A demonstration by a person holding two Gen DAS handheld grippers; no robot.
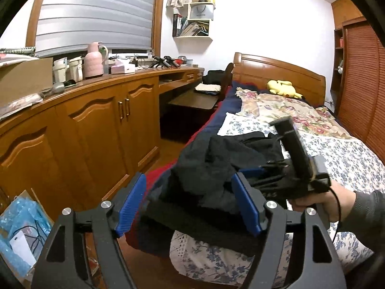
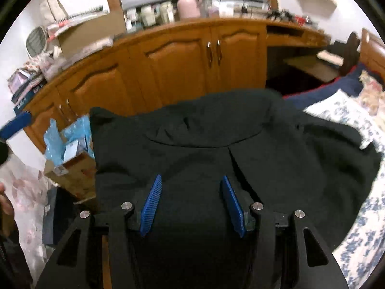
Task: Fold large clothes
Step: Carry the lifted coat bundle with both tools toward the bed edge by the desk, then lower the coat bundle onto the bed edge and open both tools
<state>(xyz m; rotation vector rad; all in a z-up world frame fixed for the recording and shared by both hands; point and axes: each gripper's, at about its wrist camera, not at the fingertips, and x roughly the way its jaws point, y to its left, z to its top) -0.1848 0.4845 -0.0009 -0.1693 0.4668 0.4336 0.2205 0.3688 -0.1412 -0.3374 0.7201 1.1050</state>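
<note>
A large black garment (image 1: 223, 166) lies bunched on the near corner of the bed, partly hanging over the edge. My left gripper (image 1: 190, 192) is open, its blue pads either side of the garment's near edge, just short of it. The right gripper's body (image 1: 296, 168) shows beyond the garment, held by a hand (image 1: 332, 204). In the right wrist view the black garment (image 2: 228, 149) spreads wide below and ahead of my right gripper (image 2: 191, 192), which is open just above the cloth. A blue left fingertip (image 2: 16, 124) shows at the left edge.
The bed has a floral sheet (image 1: 349, 159) and a wooden headboard (image 1: 276, 74). A long wooden cabinet (image 1: 96, 120) with a cluttered top runs along the left wall. A box with blue plastic bags (image 1: 21, 224) sits on the floor by the bed corner.
</note>
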